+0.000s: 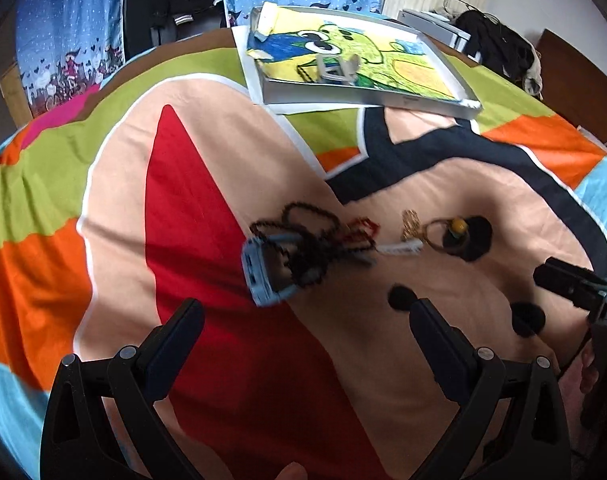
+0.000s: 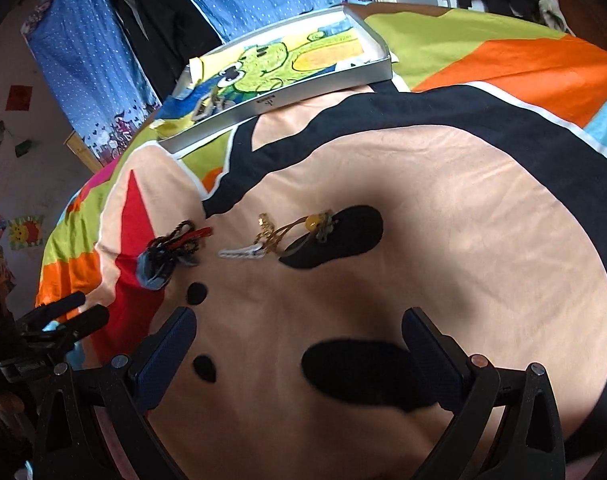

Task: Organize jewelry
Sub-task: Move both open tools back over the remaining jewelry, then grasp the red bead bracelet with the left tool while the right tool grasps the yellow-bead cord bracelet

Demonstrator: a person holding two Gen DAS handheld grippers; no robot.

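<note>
Both grippers, left (image 1: 303, 320) and right (image 2: 299, 328), gape wide, grasping nothing, at frame bottom. Jewelry (image 1: 303, 240) lies mid-frame on the quilt (image 1: 223, 152); a tray (image 1: 367, 96) sits upper centre.

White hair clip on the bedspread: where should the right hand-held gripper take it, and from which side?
Grip the white hair clip across its narrow width near mid-length, coming down from above. It lies flat and long on the bedspread, so its thin sides are the only opposing faces. Favour its free left end: the right end touches the gold chain. The right hand-held gripper is open.
</note>
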